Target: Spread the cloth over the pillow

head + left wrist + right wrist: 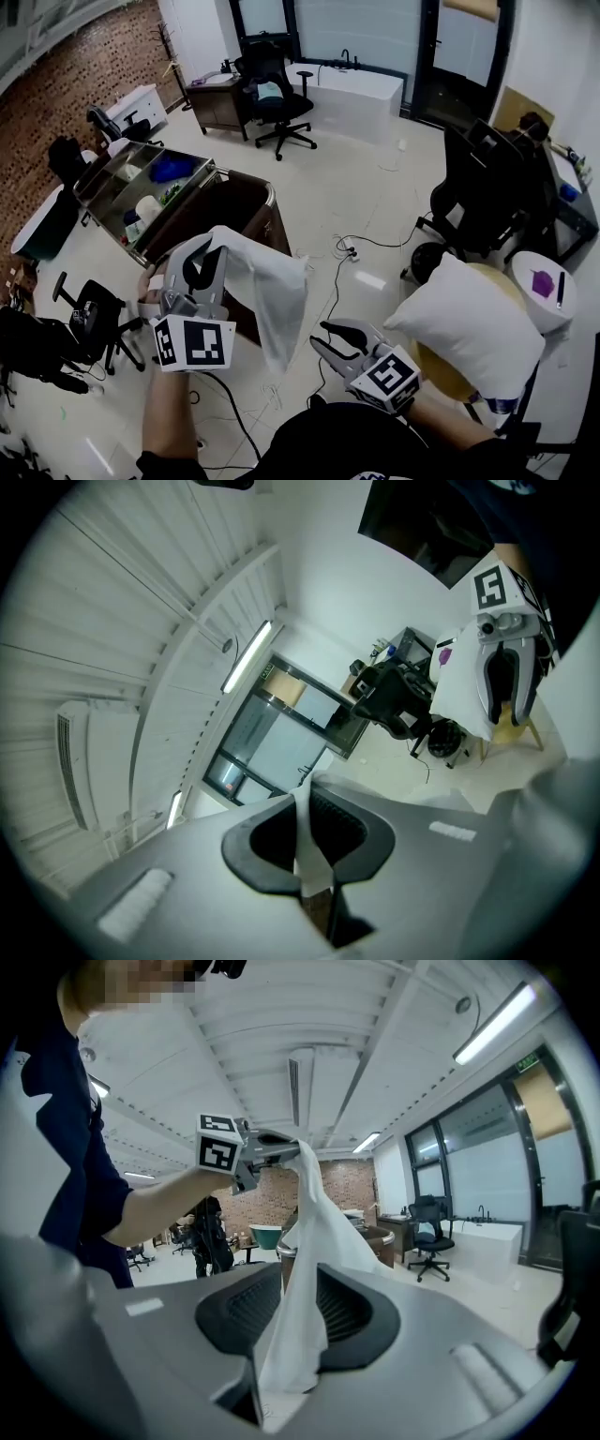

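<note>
left gripper [210,255] clamped on white cloth [277,292] top edge, right gripper [324,336] jaws parted, cloth end loose between them, pillow [469,324] apart at right

A thin white cloth [272,291], matt and softly creased, hangs in loose folds. The pillow [473,323] has a smooth, matt white fabric cover. The left hand-held gripper [314,860] and right hand-held gripper [281,1344] are matt grey plastic with black ribbed pads. The pale floor [375,187] is glossy; the brick wall [103,66] is rough.
</note>
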`<state>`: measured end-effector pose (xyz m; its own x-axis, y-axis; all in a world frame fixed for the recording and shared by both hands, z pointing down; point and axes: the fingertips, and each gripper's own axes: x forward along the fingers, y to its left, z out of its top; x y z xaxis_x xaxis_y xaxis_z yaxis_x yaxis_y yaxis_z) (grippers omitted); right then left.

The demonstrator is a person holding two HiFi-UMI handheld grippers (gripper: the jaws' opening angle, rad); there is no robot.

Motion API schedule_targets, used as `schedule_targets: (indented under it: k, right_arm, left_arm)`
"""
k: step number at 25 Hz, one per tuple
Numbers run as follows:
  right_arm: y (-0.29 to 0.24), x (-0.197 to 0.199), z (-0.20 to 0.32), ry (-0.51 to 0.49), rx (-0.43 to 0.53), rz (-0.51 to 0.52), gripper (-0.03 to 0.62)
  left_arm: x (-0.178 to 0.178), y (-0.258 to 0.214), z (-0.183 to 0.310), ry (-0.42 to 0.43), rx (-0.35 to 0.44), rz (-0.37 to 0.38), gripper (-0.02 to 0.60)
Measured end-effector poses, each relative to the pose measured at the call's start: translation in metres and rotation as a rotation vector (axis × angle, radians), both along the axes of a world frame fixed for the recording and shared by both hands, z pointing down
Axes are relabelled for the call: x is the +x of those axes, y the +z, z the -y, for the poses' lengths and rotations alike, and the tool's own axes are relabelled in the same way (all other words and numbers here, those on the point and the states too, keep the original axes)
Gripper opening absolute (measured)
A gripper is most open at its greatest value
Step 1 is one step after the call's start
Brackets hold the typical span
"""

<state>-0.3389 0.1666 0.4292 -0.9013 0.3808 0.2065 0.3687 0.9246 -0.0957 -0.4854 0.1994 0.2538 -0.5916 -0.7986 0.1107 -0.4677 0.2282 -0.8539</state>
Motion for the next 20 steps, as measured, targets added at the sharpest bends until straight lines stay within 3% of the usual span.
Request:
schedule_targets:
  k: [9, 14, 20]
  right_arm:
    - [-0.006, 0.021, 0.036, 0.066, 0.0, 0.023, 0.175]
    - [-0.03, 0.048, 0.083, 0.178, 0.006, 0.074, 0.179]
    - [-0.045, 0.09, 0.123, 0.273, 0.018, 0.087, 0.179]
  left_arm:
    - [0.067, -0.049, 0.066, 0.137, 0.039, -0.003, 0.0]
    - [0.122, -0.063, 0.115, 0.269, 0.058, 0.004, 0.0]
    - [0.179, -0.065, 0.165, 0.373, 0.08, -0.051, 0.0]
